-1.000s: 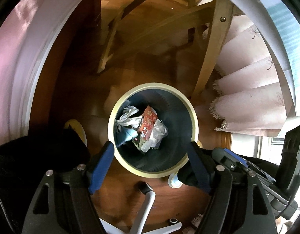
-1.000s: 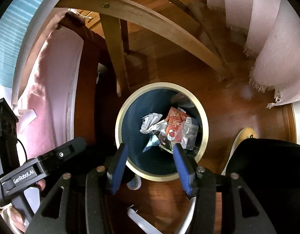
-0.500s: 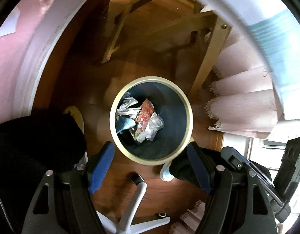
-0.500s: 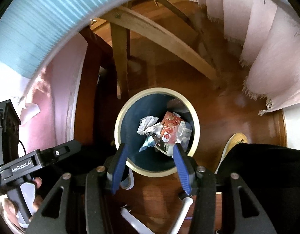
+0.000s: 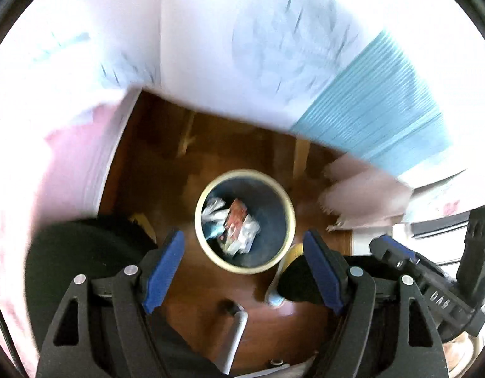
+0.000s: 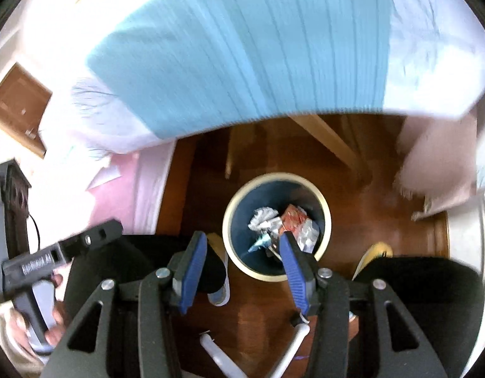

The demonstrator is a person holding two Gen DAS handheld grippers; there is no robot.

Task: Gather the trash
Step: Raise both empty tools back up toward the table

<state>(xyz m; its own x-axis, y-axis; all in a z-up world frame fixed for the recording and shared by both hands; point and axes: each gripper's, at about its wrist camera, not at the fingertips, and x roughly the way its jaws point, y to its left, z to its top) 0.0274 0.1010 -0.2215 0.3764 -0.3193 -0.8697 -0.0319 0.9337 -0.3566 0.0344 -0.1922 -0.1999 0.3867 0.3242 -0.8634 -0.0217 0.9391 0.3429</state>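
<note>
A round dark-blue trash bin with a cream rim [image 5: 207,245] [image 6: 324,208] stands on the wooden floor below both grippers. Inside lie crumpled wrappers: a white one [image 5: 212,208] [image 6: 262,215], a red-orange one [image 5: 237,214] [image 6: 292,217] and clear plastic. My left gripper [image 5: 244,267] is open and empty, high above the bin. My right gripper [image 6: 244,267] is open and empty too, its right finger [image 6: 294,271] overlapping the bin's near rim in view.
A table edge with a light-blue mat [image 5: 377,110] [image 6: 242,56] and white-pink cloth [image 5: 69,163] overhangs the floor. Wooden table legs [image 6: 327,138] stand beyond the bin. A fringed pink cloth [image 5: 365,198] hangs at right. White chair-base legs [image 5: 236,337] and my shoes [image 6: 373,252] lie near.
Both grippers have risen away from the bin, which now looks smaller. The tabletop with the blue mat has come into view. Both stay open and empty.
</note>
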